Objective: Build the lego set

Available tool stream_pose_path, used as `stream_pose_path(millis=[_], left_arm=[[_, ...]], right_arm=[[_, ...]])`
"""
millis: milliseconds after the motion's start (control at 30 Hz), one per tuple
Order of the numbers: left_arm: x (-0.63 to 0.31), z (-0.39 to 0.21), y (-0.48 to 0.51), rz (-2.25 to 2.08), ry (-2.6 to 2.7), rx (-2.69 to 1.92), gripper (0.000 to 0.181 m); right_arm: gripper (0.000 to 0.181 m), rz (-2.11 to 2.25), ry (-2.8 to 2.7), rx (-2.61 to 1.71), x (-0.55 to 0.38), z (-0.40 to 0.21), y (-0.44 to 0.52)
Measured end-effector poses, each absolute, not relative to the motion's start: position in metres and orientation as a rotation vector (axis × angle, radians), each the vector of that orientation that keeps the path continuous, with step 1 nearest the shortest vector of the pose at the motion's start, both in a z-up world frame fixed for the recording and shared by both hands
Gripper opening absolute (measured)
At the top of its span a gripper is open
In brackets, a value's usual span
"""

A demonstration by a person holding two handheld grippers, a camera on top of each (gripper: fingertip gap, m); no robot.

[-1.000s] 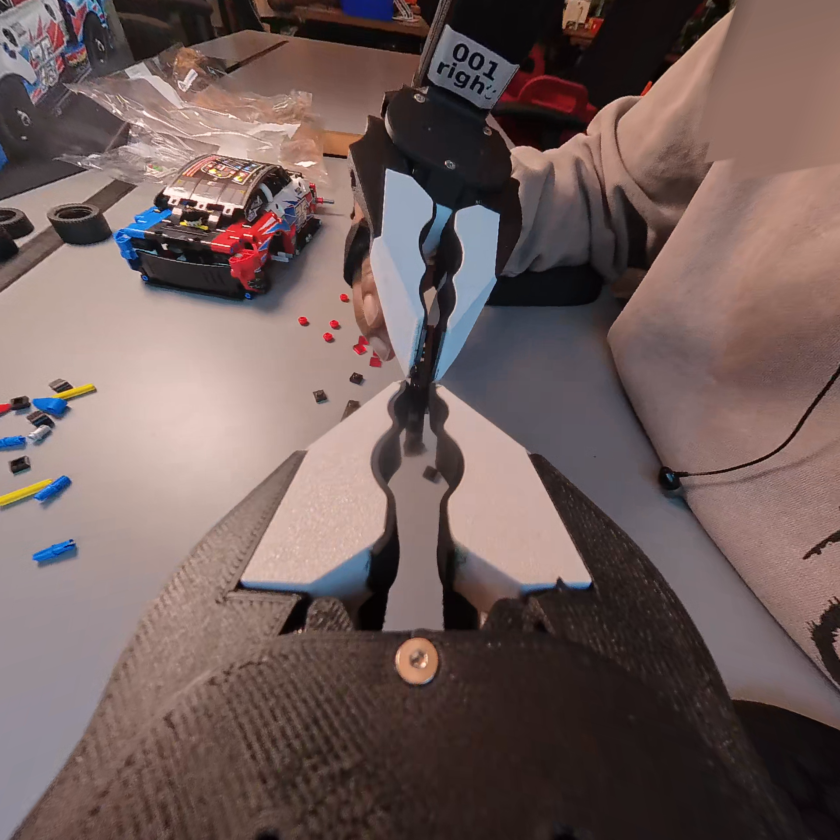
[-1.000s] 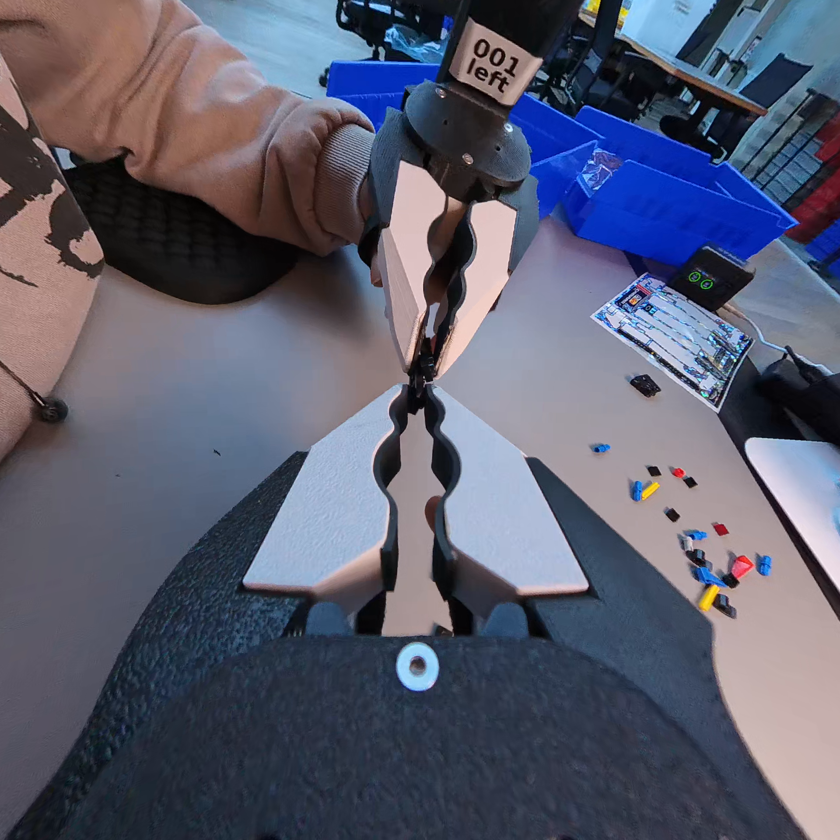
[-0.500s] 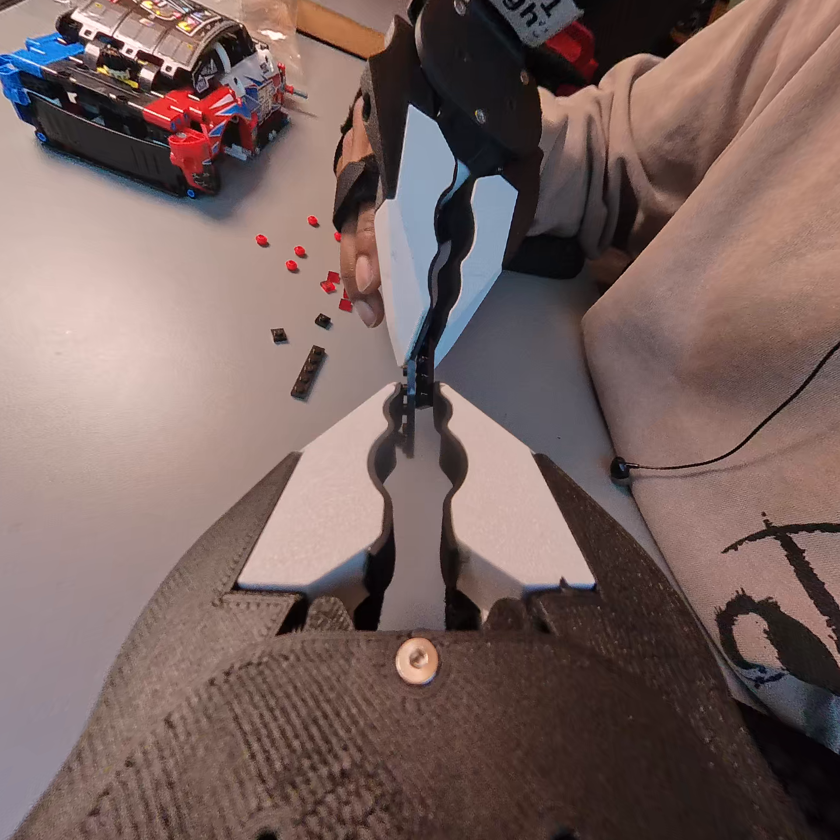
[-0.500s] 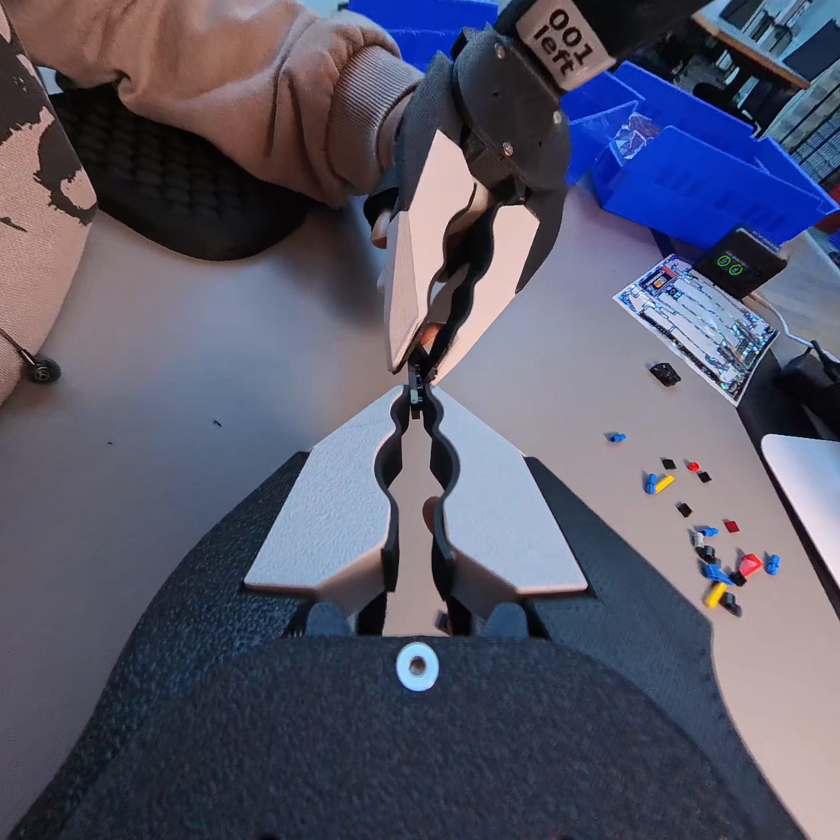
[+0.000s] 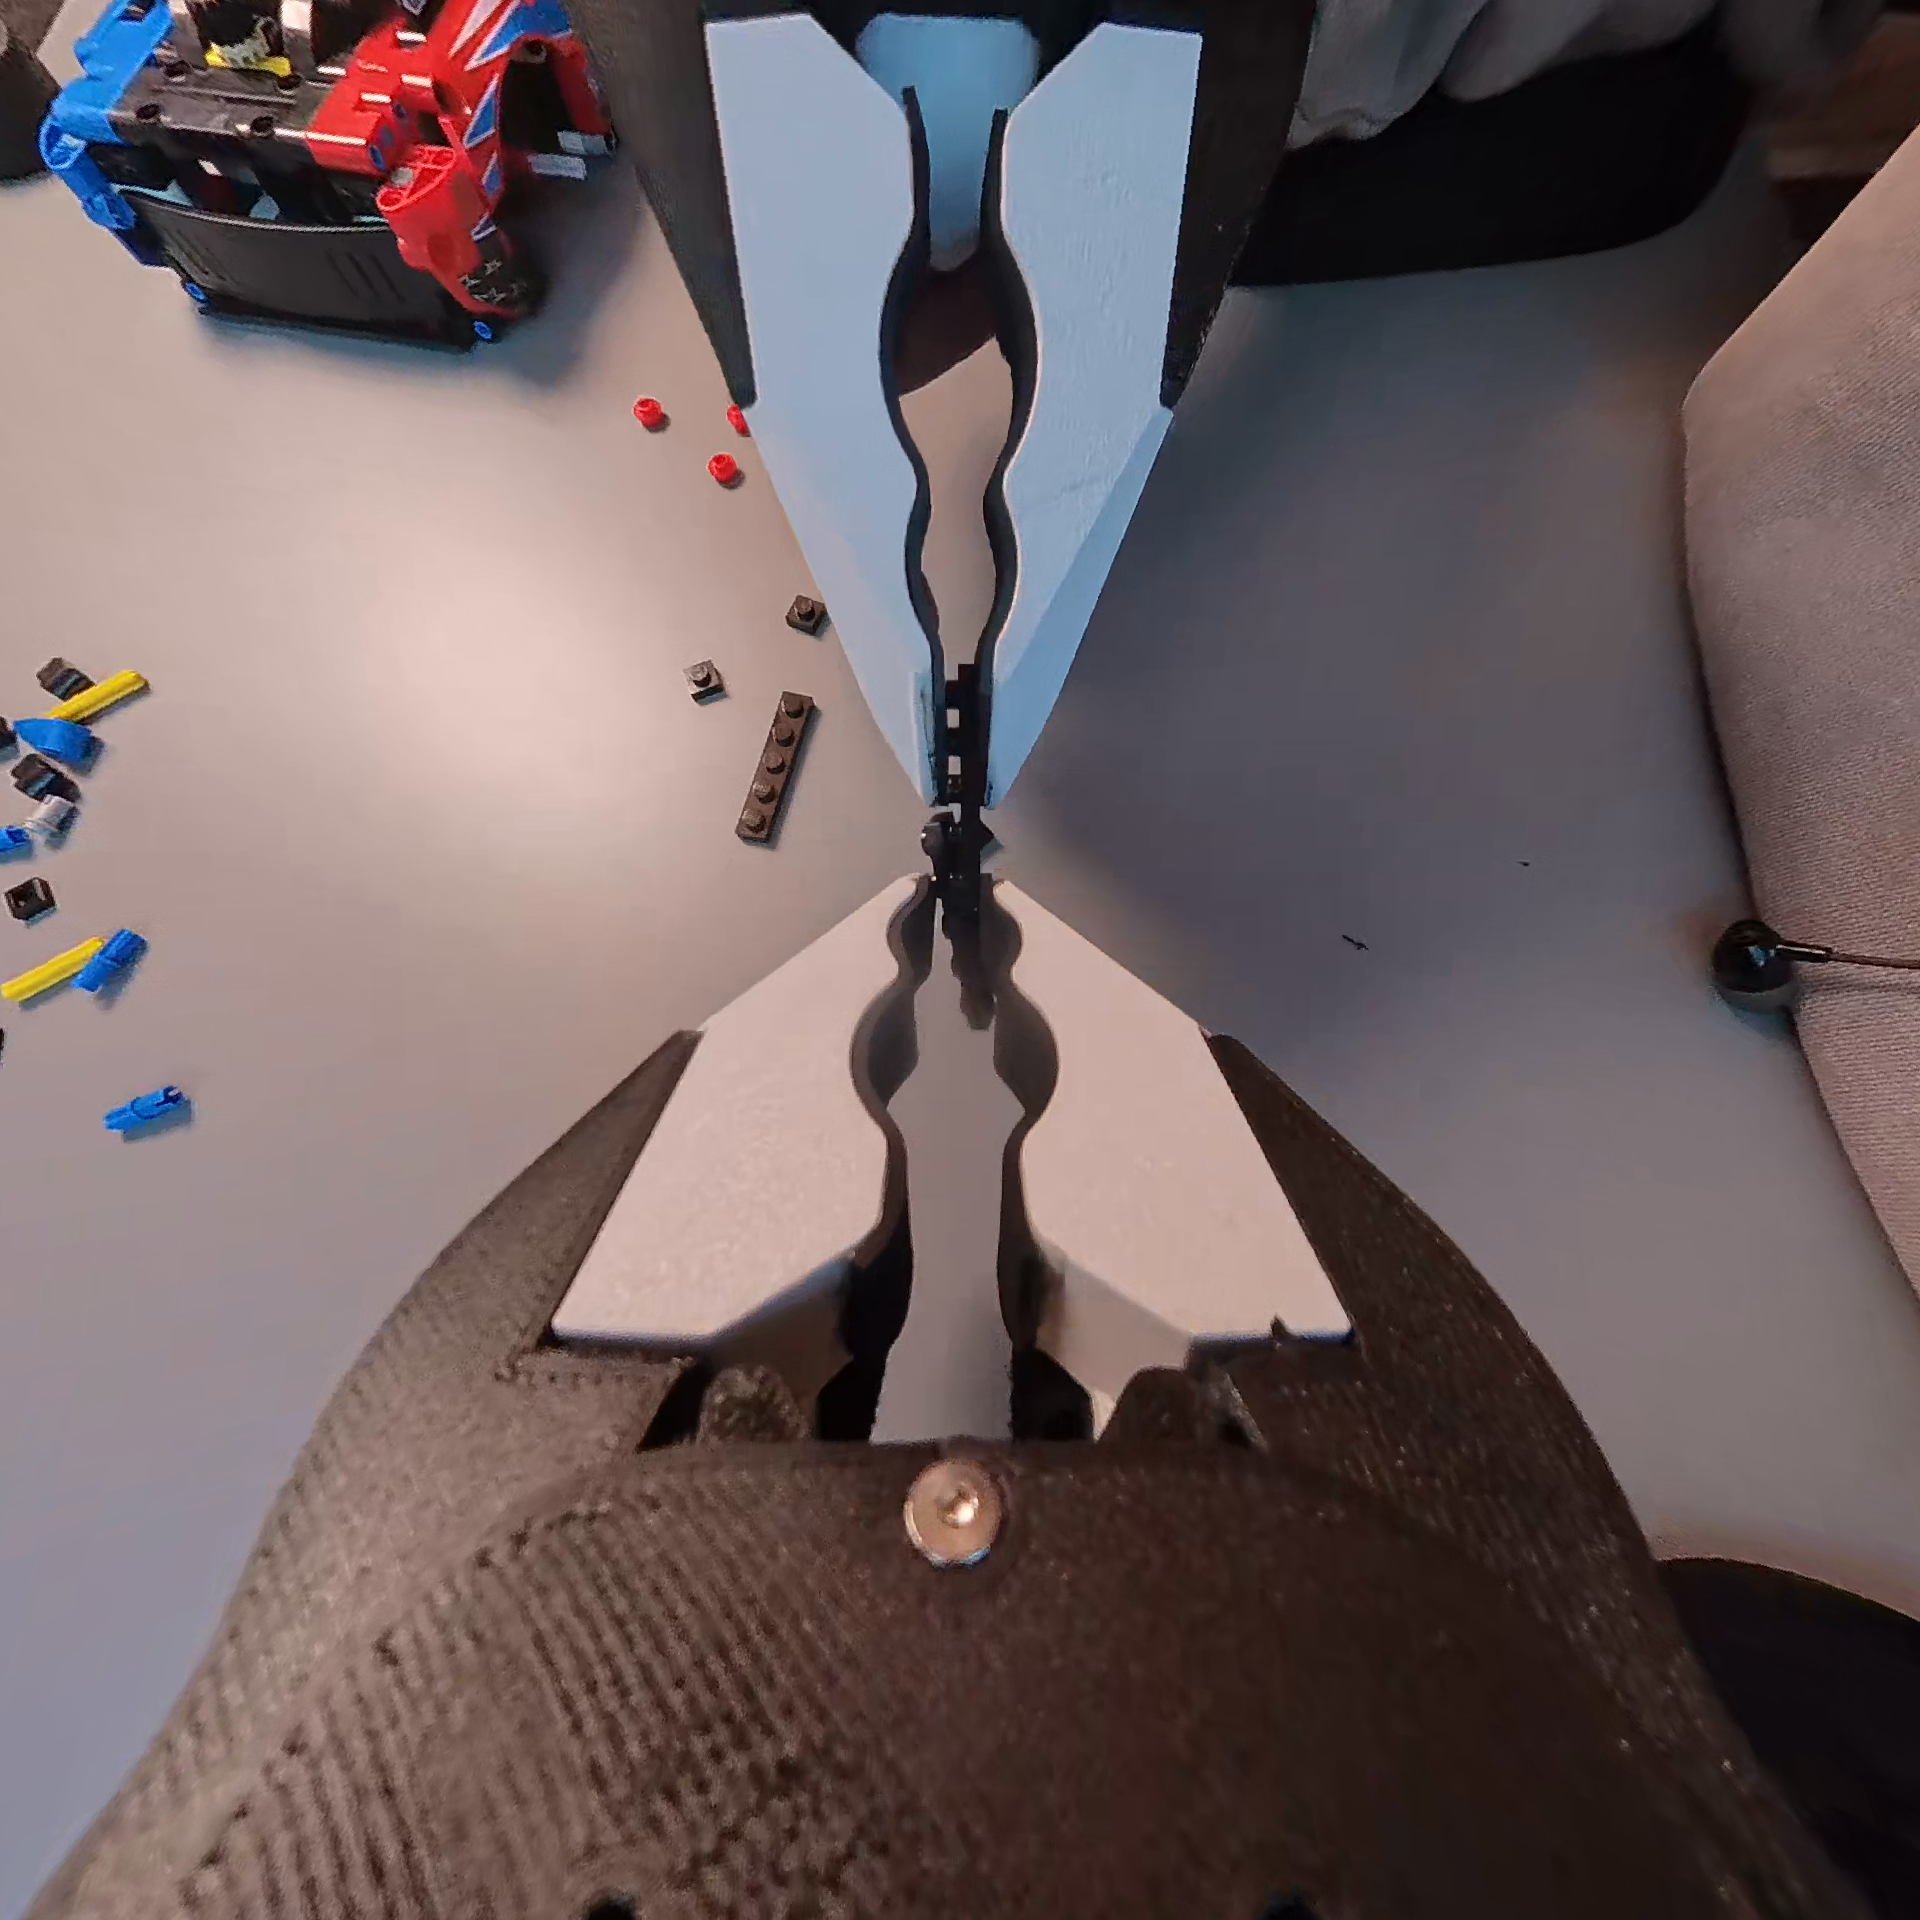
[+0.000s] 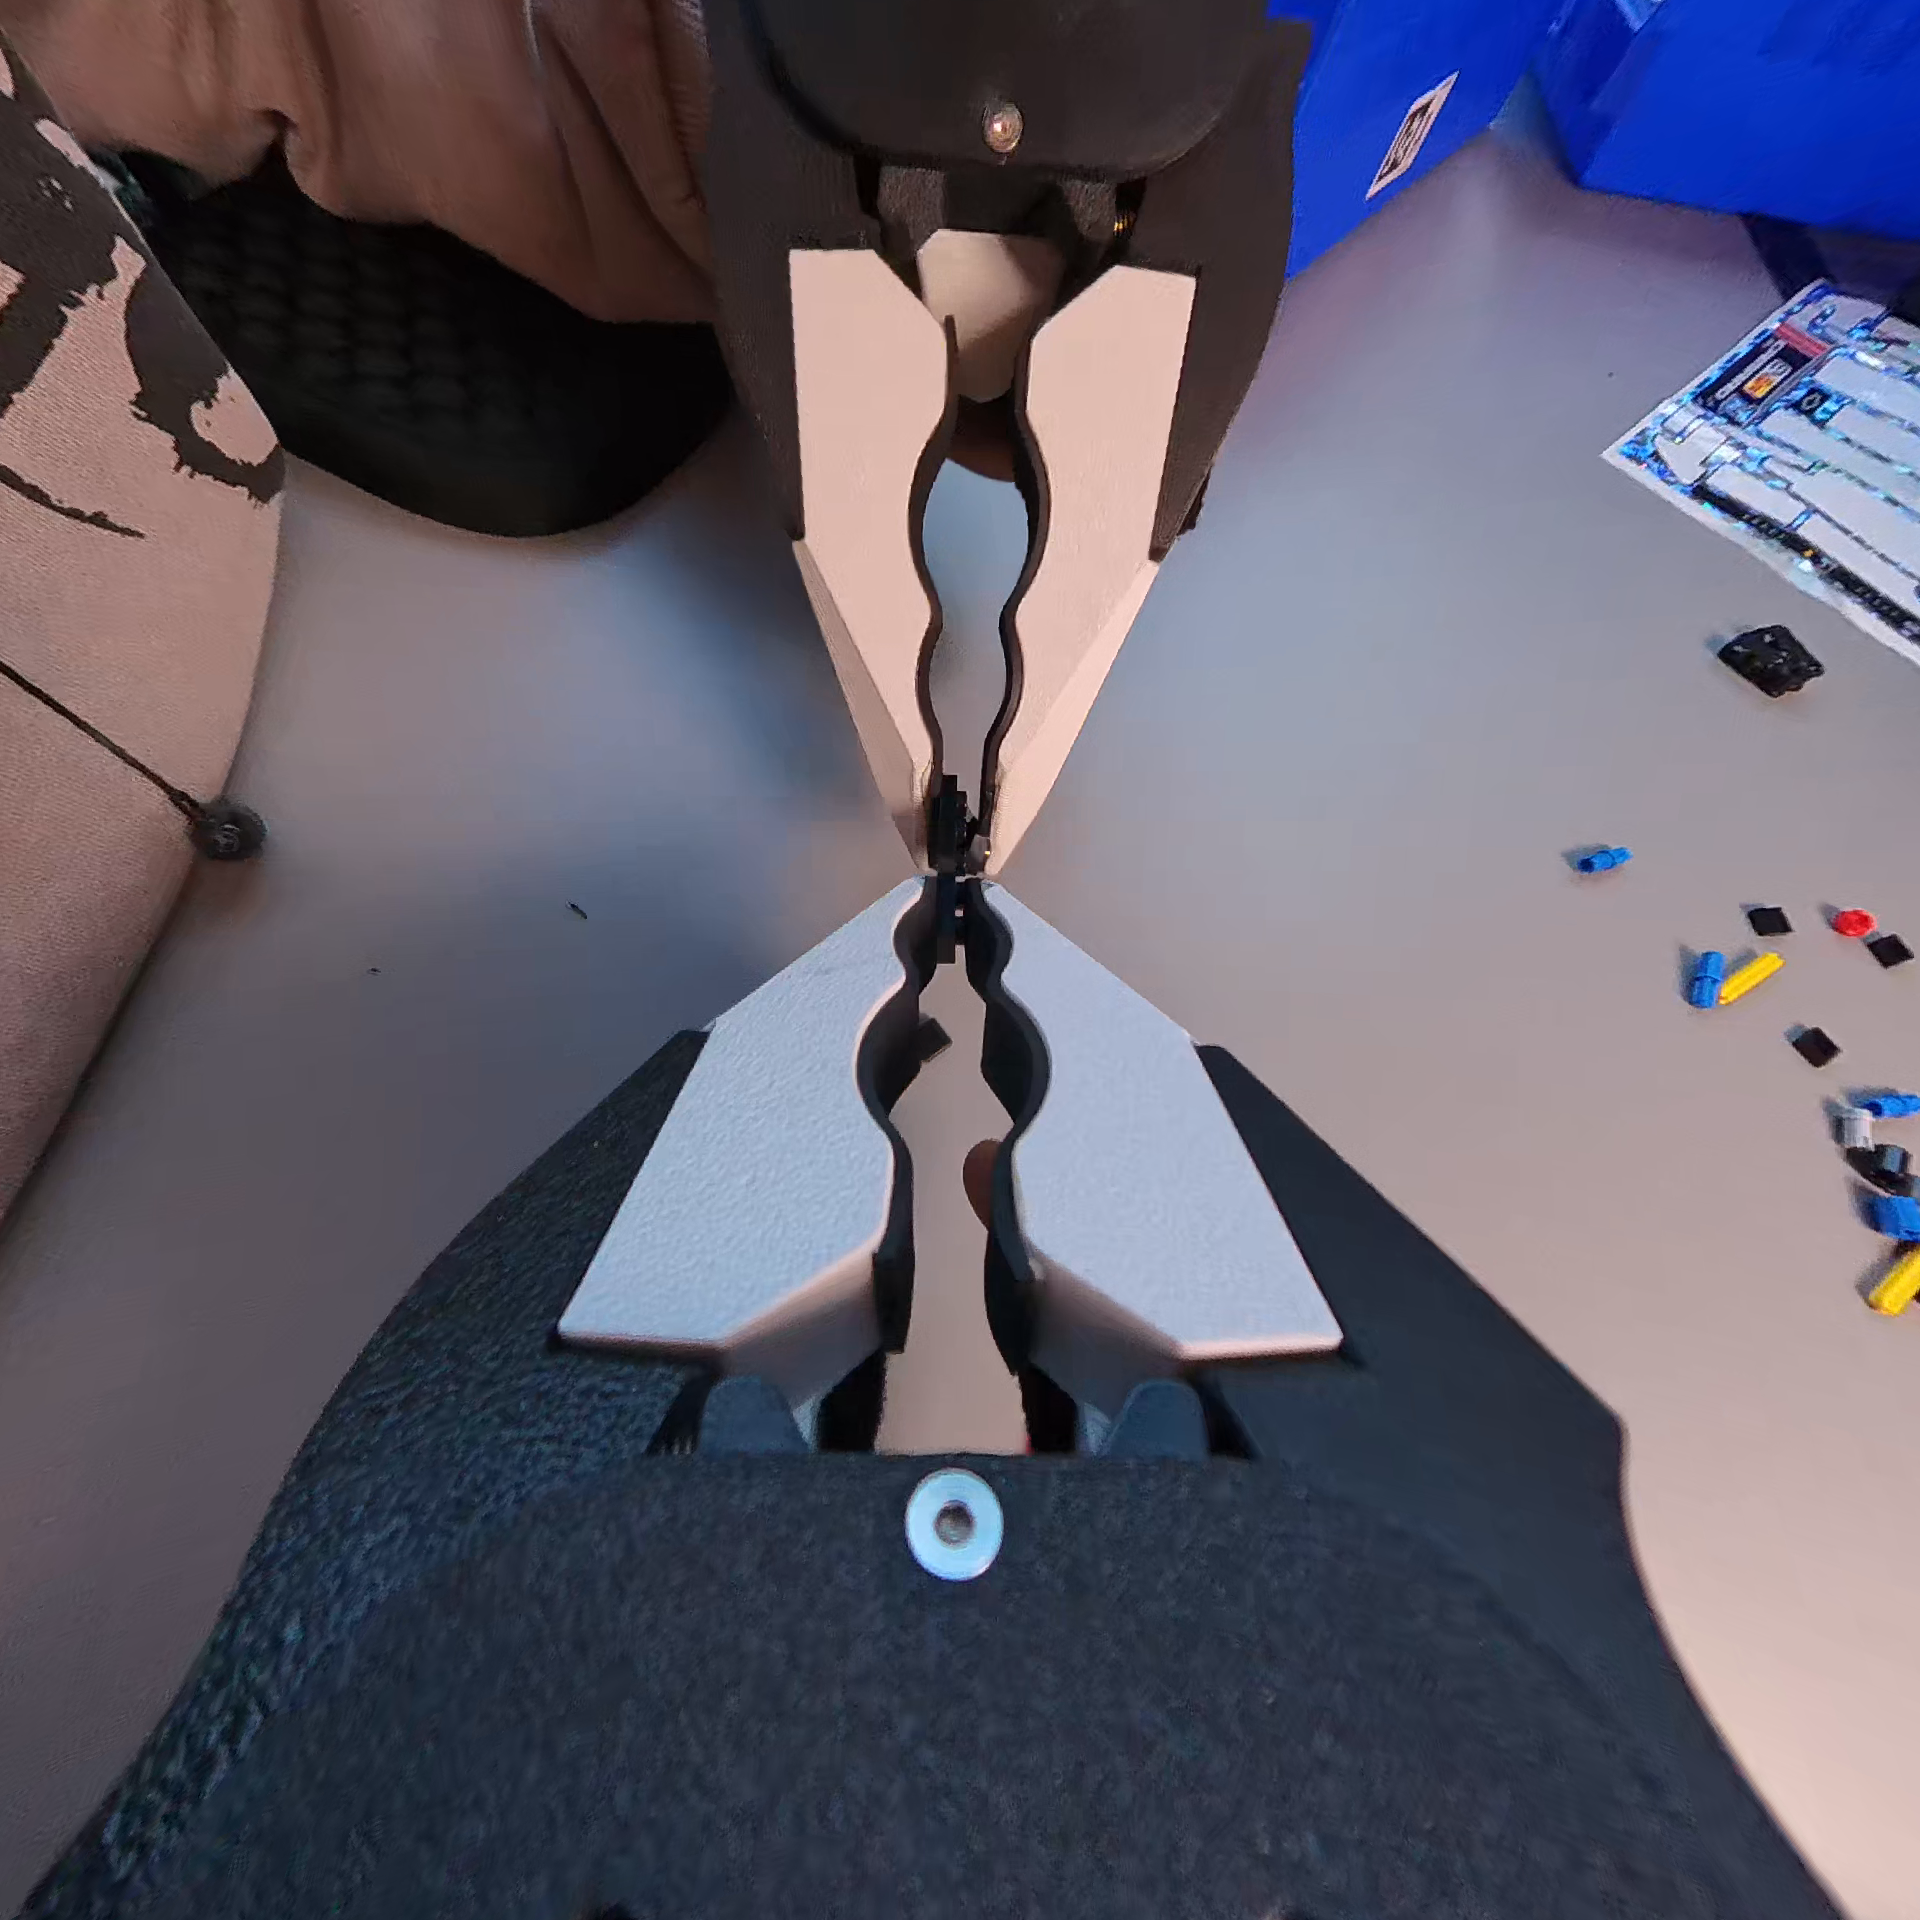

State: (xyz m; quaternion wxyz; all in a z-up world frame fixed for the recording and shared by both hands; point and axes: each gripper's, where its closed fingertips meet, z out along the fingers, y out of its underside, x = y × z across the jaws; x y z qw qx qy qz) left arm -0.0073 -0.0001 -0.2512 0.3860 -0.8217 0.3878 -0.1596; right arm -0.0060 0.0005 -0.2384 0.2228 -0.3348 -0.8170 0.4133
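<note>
Facing squarely now, right gripper (image 5: 958, 800) no longer tilts toward left gripper (image 5: 956, 883).

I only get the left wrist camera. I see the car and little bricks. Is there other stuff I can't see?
Observer: Yes. The right wrist view shows a shiny printed sheet lying flat on the table, off to the right.
Operator: Cool! Anything next to it?
Observer: A chunky black piece sits alone just in front of it, not touching.
Operator: And behind?
Observer: Behind it there are blue bins.
</note>
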Motion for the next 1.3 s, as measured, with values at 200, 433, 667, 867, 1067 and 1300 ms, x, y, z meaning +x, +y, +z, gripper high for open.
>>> stream_pose_path(millis=[200,433,667,867,1067,1300], left_arm=[[-0.007,-0.27,-0.007,-0.371,1.062,-2.156,0.004],[-0.005,-0.278,-0.008,-0.412,1.054,-2.172,0.005],[-0.01,-0.256,0.002,-0.559,0.901,-2.057,0.002],[-0.01,-0.246,0.004,-0.705,0.816,-1.989,0.002],[-0.007,-0.231,0.0,-0.887,0.752,-1.906,0.007],[-0.003,-0.236,-0.001,-0.884,0.768,-1.925,0.012]], right_arm=[[0.002,1.065,-2.372,-0.985,0.002,-0.257,0.0],[0.002,1.049,-2.405,-1.03,0.003,-0.266,0.0],[0.001,1.172,-2.323,-1.06,-0.001,-0.25,0.004],[0.002,1.284,-2.285,-1.087,-0.001,-0.244,0.004],[0.002,1.455,-2.215,-1.149,-0.002,-0.231,0.007],[0.002,1.423,-2.225,-1.152,-0.003,-0.236,0.007]])
